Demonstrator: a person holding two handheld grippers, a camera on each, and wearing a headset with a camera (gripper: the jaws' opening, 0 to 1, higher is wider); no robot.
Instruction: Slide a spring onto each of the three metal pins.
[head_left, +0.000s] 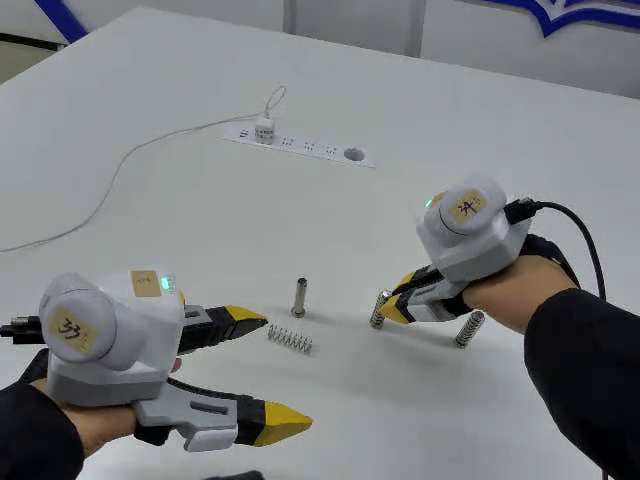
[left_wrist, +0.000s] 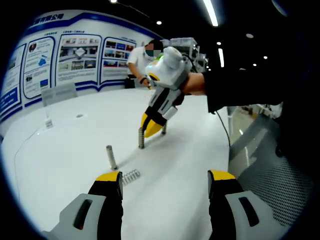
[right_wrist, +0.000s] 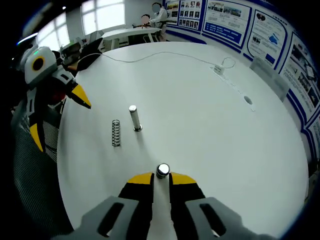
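A bare metal pin (head_left: 299, 297) (left_wrist: 111, 157) (right_wrist: 134, 118) stands upright mid-table, and a loose spring (head_left: 290, 338) (left_wrist: 131, 176) (right_wrist: 116, 133) lies just in front of it. My right gripper (head_left: 392, 309) (left_wrist: 151, 127) (right_wrist: 162, 179) is shut on a spring-covered pin (head_left: 379, 309) (left_wrist: 141, 138) (right_wrist: 162, 171) at its fingertips. A second spring-covered pin (head_left: 470, 327) (left_wrist: 163, 129) stands close behind that hand. My left gripper (head_left: 268, 370) (left_wrist: 165, 180) (right_wrist: 75, 92) hovers open near the front edge, short of the loose spring, holding nothing.
A white power strip (head_left: 310, 147) with a small plug (head_left: 264, 129) and a thin cable (head_left: 110, 185) lies at the far side of the white table (head_left: 420, 110). A person (left_wrist: 145, 62) stands in the background by wall posters.
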